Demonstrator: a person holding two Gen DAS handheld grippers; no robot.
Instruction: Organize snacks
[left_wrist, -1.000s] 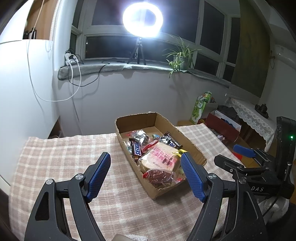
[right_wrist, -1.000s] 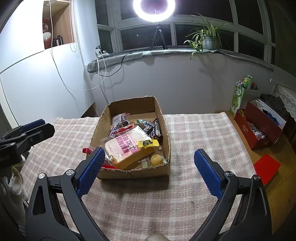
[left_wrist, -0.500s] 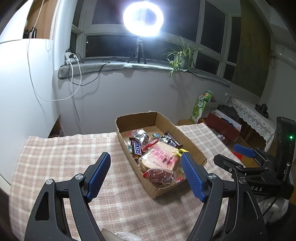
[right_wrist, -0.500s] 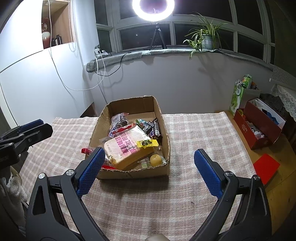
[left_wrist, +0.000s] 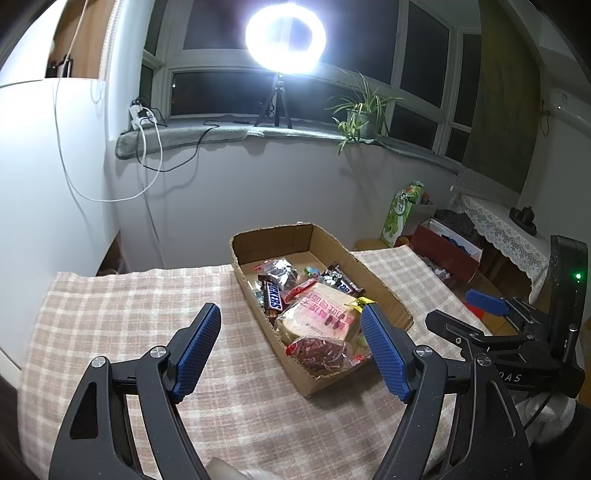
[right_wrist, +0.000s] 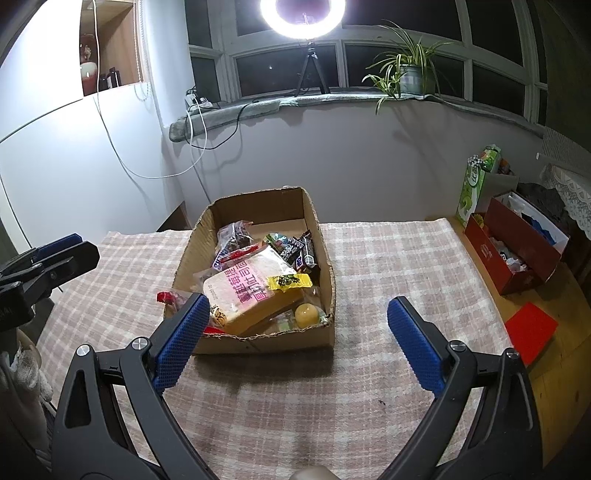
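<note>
Grippers (left_wrist: 291, 336) wide above checked tablecloth (left_wrist: 122, 325).

Shining bright by the dark window: a ring light (left_wrist: 285, 37) on a little tripod (right_wrist: 309, 74). Sitting next to it on the sill, a leafy plant (right_wrist: 408, 66). Hanging down the white wall, a long cord (left_wrist: 110, 173). Covering the table, a checked cloth (right_wrist: 388, 266). Standing off to the right, a red box (right_wrist: 517, 254) and a green carton (right_wrist: 474, 184).
</note>
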